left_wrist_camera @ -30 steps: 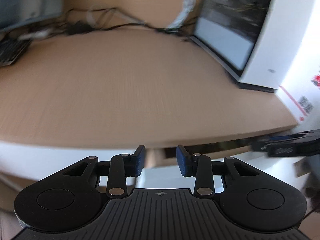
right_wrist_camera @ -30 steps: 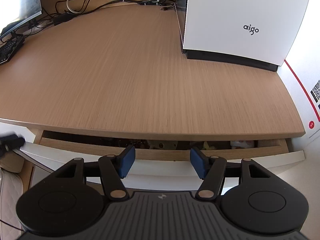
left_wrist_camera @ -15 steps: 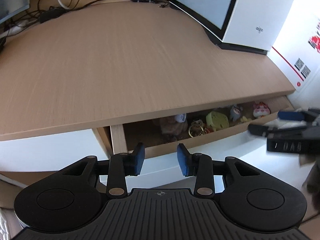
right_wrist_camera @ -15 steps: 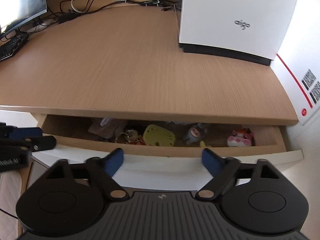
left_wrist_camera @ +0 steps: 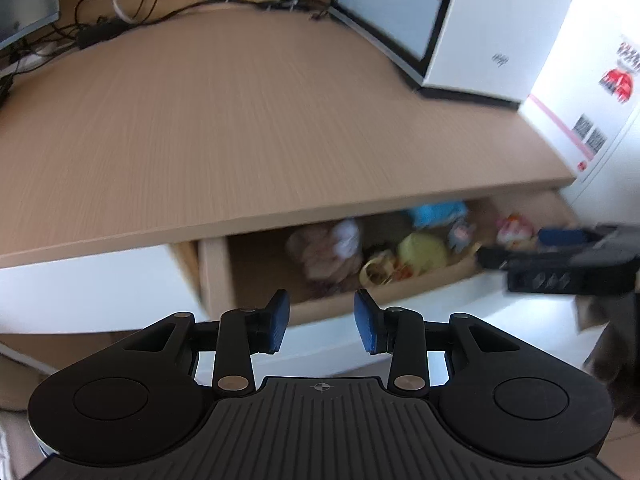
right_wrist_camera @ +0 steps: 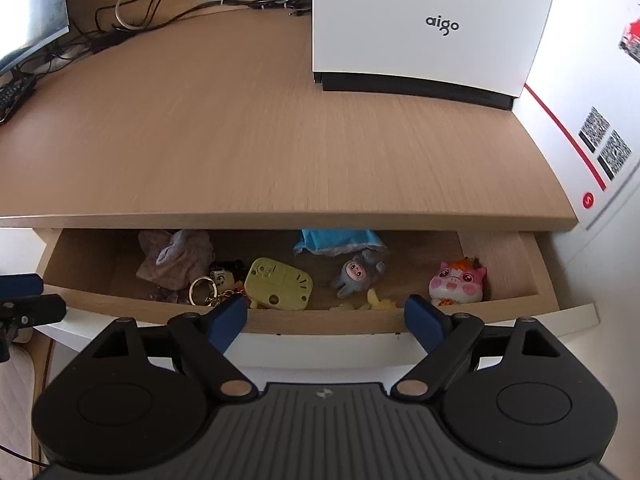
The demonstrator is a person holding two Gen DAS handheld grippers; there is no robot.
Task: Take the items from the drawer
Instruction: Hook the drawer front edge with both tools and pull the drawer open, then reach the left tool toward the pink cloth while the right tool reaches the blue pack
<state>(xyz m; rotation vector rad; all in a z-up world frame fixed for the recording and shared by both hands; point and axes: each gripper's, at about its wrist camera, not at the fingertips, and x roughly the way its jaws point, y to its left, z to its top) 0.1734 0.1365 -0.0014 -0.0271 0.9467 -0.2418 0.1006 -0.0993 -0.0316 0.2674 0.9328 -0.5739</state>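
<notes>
The drawer (right_wrist_camera: 256, 322) under the desk (right_wrist_camera: 240, 152) holds light toys; at 12 o'clock the yellow plastic toy (right_wrist_camera: 278, 285) looks stiff, better gripped across its edges; right tool (right_wrist_camera: 326, 316) and left tool (left_wrist_camera: 322, 322) both released, empty

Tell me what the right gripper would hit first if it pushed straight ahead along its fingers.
Probably the drawer, at its wooden front wall just ahead of the open right gripper. If it cleared that wall, the grey pig plush comes next. Depth is hard to judge here.

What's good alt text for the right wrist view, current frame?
Open right gripper hovers before an open wooden drawer holding a yellow plastic toy, a grey plush pig and a pink cartoon figurine; a white aigo computer case stands on the desk above.
</notes>
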